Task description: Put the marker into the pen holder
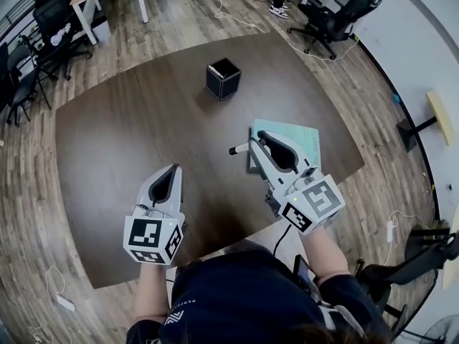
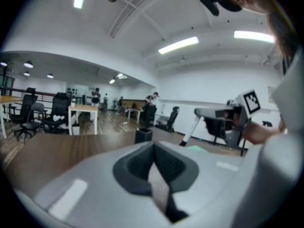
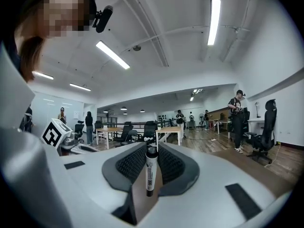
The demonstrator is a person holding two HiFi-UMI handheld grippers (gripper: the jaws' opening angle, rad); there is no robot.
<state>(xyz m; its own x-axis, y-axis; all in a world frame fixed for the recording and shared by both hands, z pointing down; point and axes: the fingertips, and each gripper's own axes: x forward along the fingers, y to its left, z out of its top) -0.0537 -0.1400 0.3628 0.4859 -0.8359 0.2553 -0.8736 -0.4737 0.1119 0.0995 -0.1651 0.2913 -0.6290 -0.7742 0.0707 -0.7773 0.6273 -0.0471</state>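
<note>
Since the marker (image 3: 151,172) is already pinched crosswise in my right tongs (image 1: 259,143), I'd call pickup done; what's left is the carry and the drop. The pads press on the barrel around mid-length, which I judge gives the best control over tilt. In the right gripper view it stands upright across the jaws. From the head view one end pokes out to the left of the tips, above the near right part of the table (image 1: 129,135). From the left gripper view it slants down toward the tabletop, and I can't tell if the low end clears the surface. A teal sheet (image 1: 301,136) lies flat right under those tongs. The pen holder (image 1: 223,78) is a black square cup, open side up, standing alone well apart at the far middle of the table, so the path to it looks unobstructed. My left tongs (image 1: 169,170) are pressed together with nothing between them, parked near my edge of the table. That makes sense: it's a one-hand job and they stay out of the travel line. Next move, as I see it: reach out over the cup, get one end pointing down into the opening, then release. Main risk is clipping the rim or tipping the light cup.
</note>
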